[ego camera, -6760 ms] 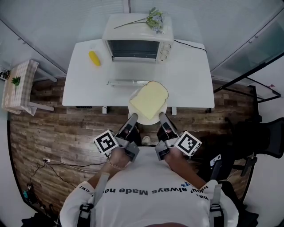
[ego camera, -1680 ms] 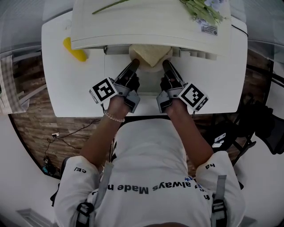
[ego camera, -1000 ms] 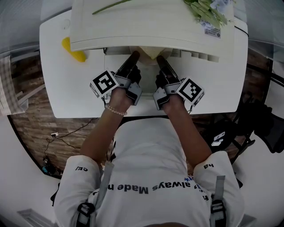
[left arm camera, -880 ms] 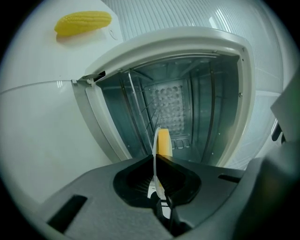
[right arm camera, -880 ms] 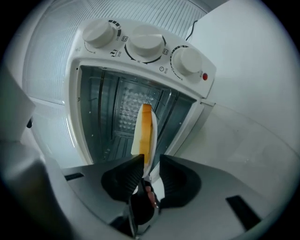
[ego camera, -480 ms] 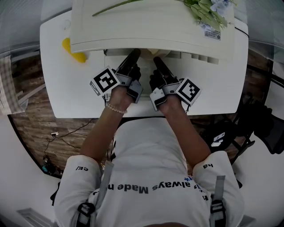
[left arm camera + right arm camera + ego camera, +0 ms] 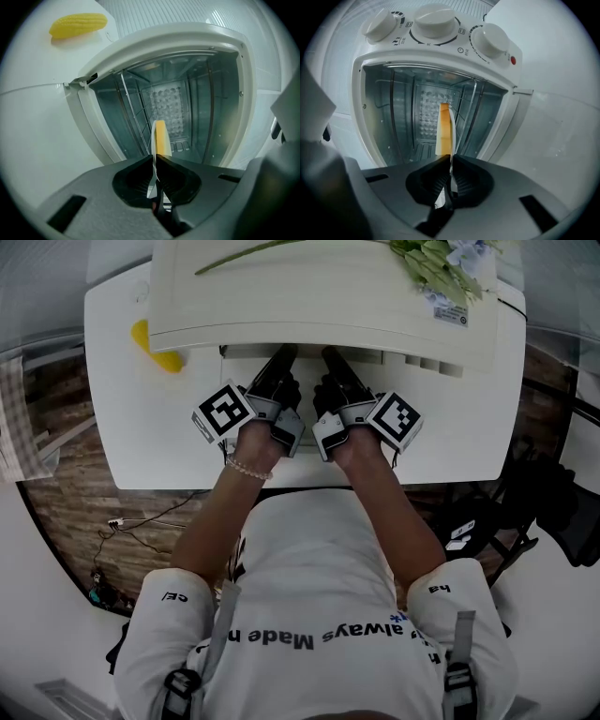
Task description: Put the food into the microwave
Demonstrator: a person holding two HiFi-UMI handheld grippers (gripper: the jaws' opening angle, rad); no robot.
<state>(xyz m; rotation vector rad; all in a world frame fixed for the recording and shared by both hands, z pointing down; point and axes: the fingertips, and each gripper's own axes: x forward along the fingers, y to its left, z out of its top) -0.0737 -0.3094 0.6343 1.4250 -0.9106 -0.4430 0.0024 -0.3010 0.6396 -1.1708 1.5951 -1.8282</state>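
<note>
A slice of bread (image 7: 161,138) (image 7: 444,129) lies on a white plate (image 7: 153,135) (image 7: 453,137), seen edge-on inside the open cavity of the cream microwave oven (image 7: 319,296) (image 7: 187,93) (image 7: 408,103). My left gripper (image 7: 281,358) (image 7: 153,161) is shut on the plate's left rim. On the right rim my right gripper (image 7: 330,358) (image 7: 450,166) is shut as well. In the head view both grippers' tips reach under the oven's top, which hides plate and bread.
A yellow corn cob (image 7: 155,345) (image 7: 78,24) lies on the white table (image 7: 122,427) left of the oven. A flower sprig (image 7: 436,273) rests on the oven's top. Three knobs (image 7: 436,21) sit beside the cavity. The open door (image 7: 562,136) lies below the grippers.
Both grippers have pushed forward toward the oven and drawn closer together. The plate with bread has slid into the cavity and out of the head view's sight.
</note>
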